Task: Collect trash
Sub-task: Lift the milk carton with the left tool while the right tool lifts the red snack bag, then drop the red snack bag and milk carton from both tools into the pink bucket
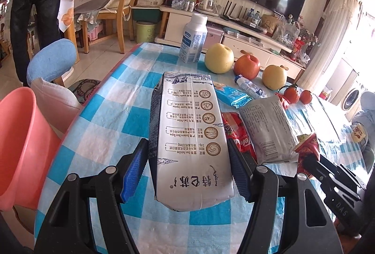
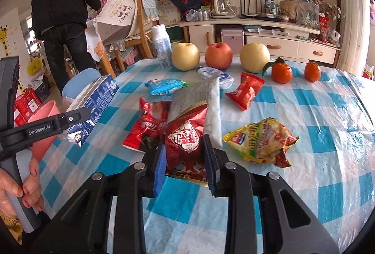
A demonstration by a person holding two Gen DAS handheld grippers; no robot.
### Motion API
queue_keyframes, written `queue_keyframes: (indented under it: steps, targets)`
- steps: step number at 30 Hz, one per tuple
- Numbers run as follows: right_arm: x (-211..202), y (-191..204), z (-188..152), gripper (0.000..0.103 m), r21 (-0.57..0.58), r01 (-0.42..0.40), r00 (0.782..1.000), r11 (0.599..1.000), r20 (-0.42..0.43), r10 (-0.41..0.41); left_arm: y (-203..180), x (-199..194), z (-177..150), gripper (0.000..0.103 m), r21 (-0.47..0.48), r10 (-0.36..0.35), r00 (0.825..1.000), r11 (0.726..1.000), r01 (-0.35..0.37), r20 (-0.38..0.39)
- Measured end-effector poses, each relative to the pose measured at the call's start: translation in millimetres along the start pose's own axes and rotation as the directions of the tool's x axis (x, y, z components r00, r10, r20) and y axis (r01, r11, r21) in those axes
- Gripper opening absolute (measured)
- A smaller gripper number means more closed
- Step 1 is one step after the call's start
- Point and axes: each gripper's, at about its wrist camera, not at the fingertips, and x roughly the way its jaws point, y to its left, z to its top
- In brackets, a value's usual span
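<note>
My left gripper (image 1: 187, 174) is shut on a white and blue milk carton (image 1: 192, 136) and holds it above the checked tablecloth (image 1: 131, 94); the carton also shows in the right wrist view (image 2: 91, 108). My right gripper (image 2: 186, 167) is shut on a dark red snack wrapper (image 2: 185, 139) held just above the table. A pink bin (image 1: 18, 146) stands off the table's left edge. Loose wrappers lie on the table: a red one (image 2: 146, 127), a grey-white one (image 2: 211, 108), a yellow one (image 2: 260, 139), a small red one (image 2: 246, 92) and a blue one (image 2: 166, 86).
A white bottle (image 2: 161, 45), two yellow pears (image 2: 185, 56), a red apple (image 2: 218, 55) and two tangerines (image 2: 282, 72) line the far side of the table. A small crushed bottle (image 2: 213, 74) lies near them. A person (image 2: 63, 10) stands at the back left by chairs.
</note>
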Motion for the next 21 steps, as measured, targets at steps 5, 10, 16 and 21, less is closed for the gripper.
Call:
queue_keyframes:
  steps: [5, 10, 16, 21]
  targets:
    - [-0.2, 16.3, 0.4, 0.031, -0.018, -0.006, 1.0, 1.0, -0.011, 0.006, 7.6, -8.3, 4.9, 0.067, -0.016, -0.013, 1.0, 1.0, 0.014, 0.017]
    - [-0.1, 41.2, 0.8, 0.031, -0.054, -0.032, 0.999, 0.998, -0.02, 0.031, 18.9, -20.8, 9.9, 0.067, -0.028, -0.001, 0.999, 1.0, 0.003, 0.05]
    - [3.5, 93.0, 7.8, 0.031, -0.116, -0.112, 0.993, 0.987, -0.033, 0.109, 47.6, -39.3, 20.0, 0.067, -0.074, 0.044, 0.996, 0.997, -0.038, 0.083]
    - [9.7, 146.6, 18.0, 0.031, -0.178, -0.192, 0.981, 0.965, -0.04, 0.188, 85.1, -57.4, 31.1, 0.067, -0.15, 0.093, 0.989, 0.986, -0.076, 0.114]
